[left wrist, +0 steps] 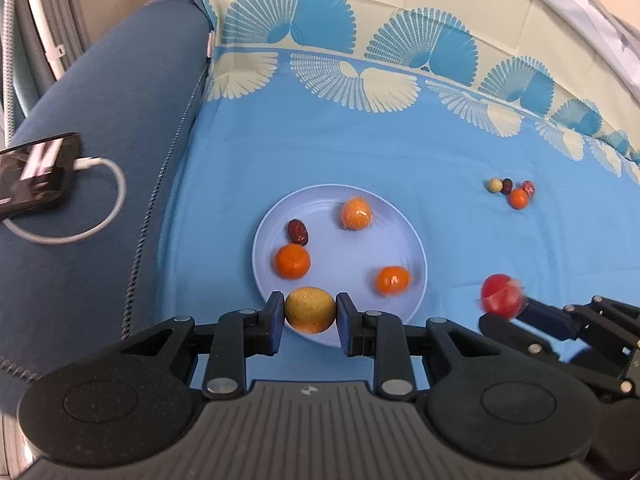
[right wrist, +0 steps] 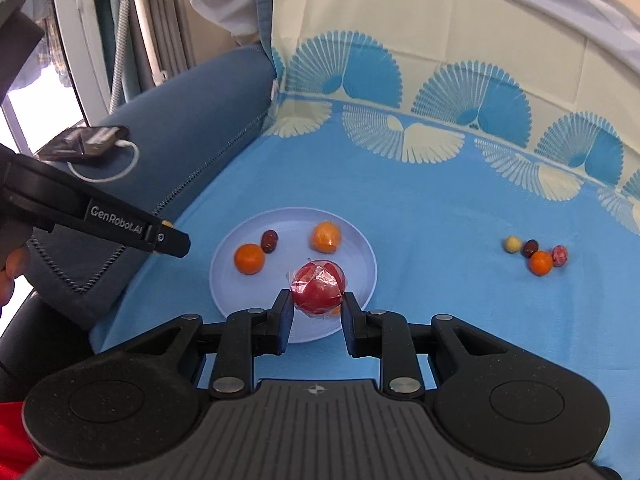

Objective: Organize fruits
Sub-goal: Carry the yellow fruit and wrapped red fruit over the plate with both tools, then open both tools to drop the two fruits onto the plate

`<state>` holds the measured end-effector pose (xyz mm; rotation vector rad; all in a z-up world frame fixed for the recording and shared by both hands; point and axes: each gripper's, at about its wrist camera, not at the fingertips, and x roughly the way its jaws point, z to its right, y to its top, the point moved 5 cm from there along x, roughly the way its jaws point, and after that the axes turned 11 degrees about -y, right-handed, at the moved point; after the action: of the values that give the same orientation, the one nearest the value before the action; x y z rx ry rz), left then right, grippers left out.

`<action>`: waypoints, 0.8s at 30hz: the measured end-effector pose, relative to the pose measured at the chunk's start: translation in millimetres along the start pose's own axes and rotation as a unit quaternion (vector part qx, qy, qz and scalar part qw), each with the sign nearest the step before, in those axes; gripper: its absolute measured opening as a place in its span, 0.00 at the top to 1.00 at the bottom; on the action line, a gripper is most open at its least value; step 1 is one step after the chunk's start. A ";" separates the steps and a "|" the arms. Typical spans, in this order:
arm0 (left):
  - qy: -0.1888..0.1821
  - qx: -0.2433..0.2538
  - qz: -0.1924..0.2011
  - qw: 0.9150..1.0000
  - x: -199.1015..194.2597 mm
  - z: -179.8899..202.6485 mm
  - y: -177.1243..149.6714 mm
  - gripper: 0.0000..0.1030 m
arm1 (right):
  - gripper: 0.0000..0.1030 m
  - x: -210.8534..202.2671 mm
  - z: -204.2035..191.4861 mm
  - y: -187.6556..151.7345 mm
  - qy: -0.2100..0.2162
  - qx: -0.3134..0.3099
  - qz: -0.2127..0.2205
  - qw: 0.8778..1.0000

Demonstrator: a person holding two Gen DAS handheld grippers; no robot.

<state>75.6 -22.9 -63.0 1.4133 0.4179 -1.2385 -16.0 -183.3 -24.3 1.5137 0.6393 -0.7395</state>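
My left gripper point(left wrist: 310, 312) is shut on a yellow-green round fruit point(left wrist: 310, 309), held over the near rim of a pale blue plate point(left wrist: 340, 256). The plate holds two oranges point(left wrist: 292, 261), a wrapped orange point(left wrist: 356, 213) and a dark red date point(left wrist: 298, 231). My right gripper point(right wrist: 317, 304) is shut on a plastic-wrapped red fruit point(right wrist: 318, 287), held above the near part of the plate point(right wrist: 360, 272). The red fruit also shows, blurred, in the left wrist view point(left wrist: 502, 295).
A small cluster of loose fruits point(right wrist: 536, 254) lies on the blue cloth right of the plate: a pale one, a dark one, an orange and a reddish one. A phone point(left wrist: 34, 176) with a white cable lies on the dark blue cushion at the left.
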 end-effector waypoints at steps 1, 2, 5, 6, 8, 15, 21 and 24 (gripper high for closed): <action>0.000 0.000 -0.001 1.000 7.7 -0.7 2.8 0.71 | 0.74 7.3 -1.4 0.7 0.001 -0.002 -0.004 1.000; 0.002 0.000 -0.005 1.000 15.9 -1.8 5.4 0.71 | 0.74 15.8 -2.8 1.4 0.001 -0.006 -0.009 1.000; 0.004 -0.002 -0.017 1.000 39.6 -7.5 11.6 0.71 | 0.74 39.2 -8.6 1.9 0.005 -0.016 -0.023 1.000; 0.005 -0.002 -0.020 1.000 45.9 -9.4 13.6 0.71 | 0.74 46.3 -10.4 2.0 0.004 -0.019 -0.027 0.999; 0.008 -0.003 -0.027 1.000 59.8 -14.6 16.5 0.71 | 0.74 61.3 -13.4 2.6 0.006 -0.020 -0.035 0.999; 0.016 -0.005 -0.053 0.998 108.8 -32.4 25.8 0.71 | 0.74 110.3 -19.9 5.5 0.006 -0.024 -0.066 0.998; 0.023 -0.006 -0.052 0.998 131.2 -40.9 32.5 0.70 | 0.73 138.0 -25.7 8.0 0.007 -0.043 -0.078 0.996; 0.031 -0.003 -0.044 0.999 130.6 -42.6 38.0 0.23 | 0.68 146.6 -28.3 10.9 0.020 -0.049 -0.082 0.995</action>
<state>174.5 -47.1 -162.6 1.4449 0.5308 -1.2652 88.1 -160.8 -129.5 1.4002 0.8263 -0.7905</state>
